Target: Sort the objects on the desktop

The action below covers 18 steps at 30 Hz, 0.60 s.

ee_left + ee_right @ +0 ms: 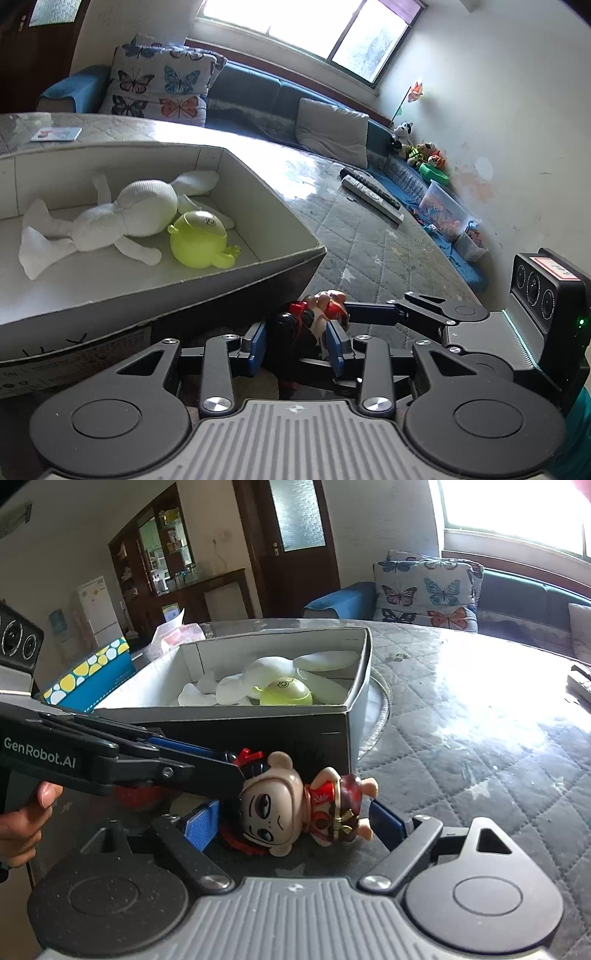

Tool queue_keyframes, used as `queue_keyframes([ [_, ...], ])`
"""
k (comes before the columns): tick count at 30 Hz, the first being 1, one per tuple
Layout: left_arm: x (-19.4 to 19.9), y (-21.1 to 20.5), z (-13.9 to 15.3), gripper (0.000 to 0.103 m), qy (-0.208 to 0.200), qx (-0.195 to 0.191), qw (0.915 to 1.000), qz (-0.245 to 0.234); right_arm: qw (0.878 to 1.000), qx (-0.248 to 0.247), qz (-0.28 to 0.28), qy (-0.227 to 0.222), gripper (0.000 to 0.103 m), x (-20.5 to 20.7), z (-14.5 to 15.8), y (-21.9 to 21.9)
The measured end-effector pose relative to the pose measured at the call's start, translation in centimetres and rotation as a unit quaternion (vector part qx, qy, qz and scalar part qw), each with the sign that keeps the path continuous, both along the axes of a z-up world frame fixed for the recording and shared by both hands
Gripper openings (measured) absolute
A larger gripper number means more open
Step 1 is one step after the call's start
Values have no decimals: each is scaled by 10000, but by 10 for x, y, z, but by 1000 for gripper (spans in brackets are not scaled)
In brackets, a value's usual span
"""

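Observation:
A small doll figure (295, 808) with a big head, black hair and a red dress lies on its side on the quilted table. My left gripper (299, 341) is shut on the doll (317, 317) by its head. In the right wrist view the left gripper's fingers (177, 771) come in from the left onto the head. My right gripper (295, 823) is open, its blue pads on either side of the doll, apart from it. The cardboard box (229, 291) behind holds a white plush toy (129, 214) and a yellow-green round toy (199, 240).
The box (347, 720) stands just beyond the doll. Two remote controls (373, 192) lie further out on the table. A blue spotted box (92, 675) stands to the left. A sofa with butterfly cushions (159, 88) and toy bins (447, 210) lie beyond the table edge.

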State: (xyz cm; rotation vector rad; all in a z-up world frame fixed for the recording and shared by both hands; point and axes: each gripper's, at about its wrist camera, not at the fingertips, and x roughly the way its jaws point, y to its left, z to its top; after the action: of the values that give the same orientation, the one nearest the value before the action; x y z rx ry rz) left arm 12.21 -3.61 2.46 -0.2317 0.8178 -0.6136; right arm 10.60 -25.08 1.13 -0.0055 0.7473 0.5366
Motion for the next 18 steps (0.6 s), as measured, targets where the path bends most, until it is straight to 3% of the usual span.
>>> queue_keyframes([
  [12, 2, -3, -4, 37, 146, 10, 9999, -2, 10000, -25, -76, -38, 83, -3, 0, 6],
  [18, -8, -2, 12, 37, -33, -182, 9998, -97, 9992, -223, -167, -287, 83, -19, 21, 10],
])
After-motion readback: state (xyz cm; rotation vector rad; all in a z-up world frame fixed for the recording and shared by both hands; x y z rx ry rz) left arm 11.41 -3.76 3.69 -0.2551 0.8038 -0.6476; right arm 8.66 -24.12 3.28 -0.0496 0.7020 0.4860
